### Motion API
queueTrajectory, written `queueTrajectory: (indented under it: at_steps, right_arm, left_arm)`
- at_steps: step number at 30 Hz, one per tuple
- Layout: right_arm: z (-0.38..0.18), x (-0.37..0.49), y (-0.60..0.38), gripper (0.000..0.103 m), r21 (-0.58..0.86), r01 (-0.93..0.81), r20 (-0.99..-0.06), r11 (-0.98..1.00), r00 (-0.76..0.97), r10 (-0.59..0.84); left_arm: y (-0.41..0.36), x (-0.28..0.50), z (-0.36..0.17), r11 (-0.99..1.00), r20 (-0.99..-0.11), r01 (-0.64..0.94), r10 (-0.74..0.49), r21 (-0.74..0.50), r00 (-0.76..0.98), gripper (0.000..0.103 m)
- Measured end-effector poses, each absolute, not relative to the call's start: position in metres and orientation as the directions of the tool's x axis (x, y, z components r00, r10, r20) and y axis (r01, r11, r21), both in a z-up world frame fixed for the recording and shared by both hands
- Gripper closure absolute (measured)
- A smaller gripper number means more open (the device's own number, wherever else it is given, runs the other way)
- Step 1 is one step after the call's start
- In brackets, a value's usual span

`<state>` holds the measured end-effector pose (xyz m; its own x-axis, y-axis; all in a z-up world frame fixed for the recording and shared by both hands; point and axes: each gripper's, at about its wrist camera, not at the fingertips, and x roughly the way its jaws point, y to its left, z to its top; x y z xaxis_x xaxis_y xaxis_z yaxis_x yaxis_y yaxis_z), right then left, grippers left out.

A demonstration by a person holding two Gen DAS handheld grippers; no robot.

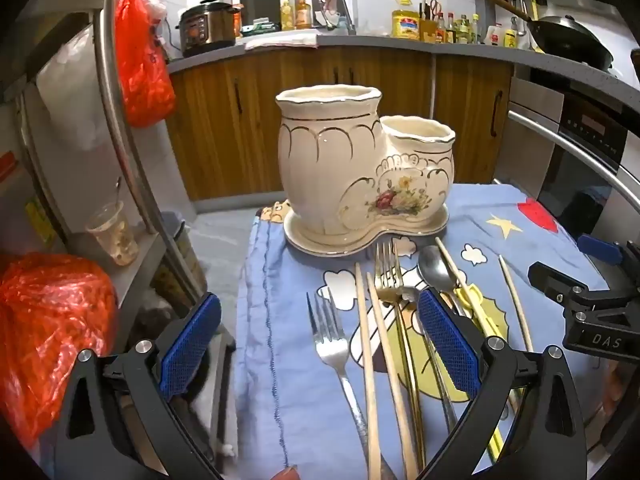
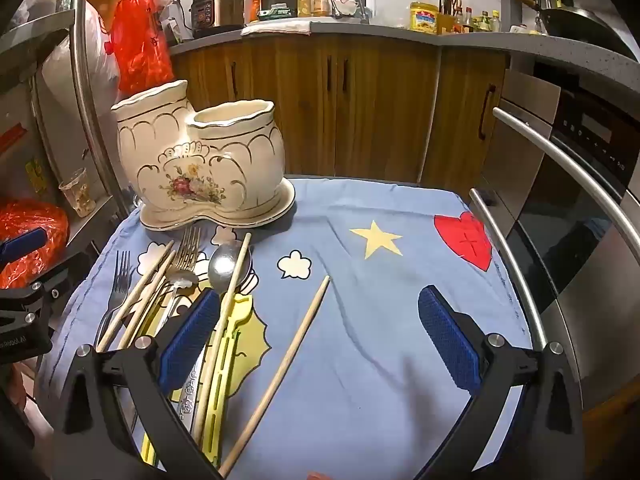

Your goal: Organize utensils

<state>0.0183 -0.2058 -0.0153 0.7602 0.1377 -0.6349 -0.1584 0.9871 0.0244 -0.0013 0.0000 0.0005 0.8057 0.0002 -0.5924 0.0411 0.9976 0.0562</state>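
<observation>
Nothing sorted yet: both mouths of the ceramic holder (image 1: 360,168) at the cloth's (image 2: 380,340) far left corner look empty, forks, spoon (image 2: 228,266) and chopsticks all lie loose beside it, and left gripper (image 1: 320,344) and right gripper (image 2: 320,344) hover spread wide, holding nothing.

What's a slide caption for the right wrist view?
Open right gripper above lone chopstick; remaining utensils beside empty ceramic holder on blue cloth.

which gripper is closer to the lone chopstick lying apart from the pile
Right. The lone chopstick lies between the right gripper's open jaws; the left gripper sits over the fork and chopsticks, farther left.
</observation>
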Motion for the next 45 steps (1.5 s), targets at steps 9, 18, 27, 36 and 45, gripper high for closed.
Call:
queueTrajectory:
  at_steps: [9,18,27,36,45]
  right_arm:
    - [-0.014,0.018,-0.208,0.005,0.018,-0.167,-0.630,0.986,0.764,0.140]
    - [-0.015,0.018,-0.206,0.005,0.011,-0.163,-0.634,0.987,0.762,0.133]
    - [-0.016,0.018,-0.206,0.005,0.009,-0.163,-0.634,0.987,0.762,0.131]
    - [-0.016,0.018,-0.205,0.005,0.008,-0.161,-0.635,0.987,0.762,0.129]
    - [-0.017,0.018,-0.206,0.005,0.007,-0.160,-0.640,0.987,0.758,0.127]
  left_arm:
    - [0.003,0.000,0.001,0.998,-0.610,0.043,-0.003,0.052,0.792,0.005]
    - [0.002,0.000,-0.001,0.998,-0.612,0.044,-0.002,0.054,0.791,0.005]
    - [-0.001,0.001,-0.002,0.998,-0.618,0.041,0.002,0.055,0.786,0.005]
    - [-0.001,0.002,-0.002,0.998,-0.620,0.041,0.001,0.053,0.784,0.005]
    - [-0.001,0.005,-0.002,0.998,-0.625,0.038,0.001,0.050,0.780,0.005]
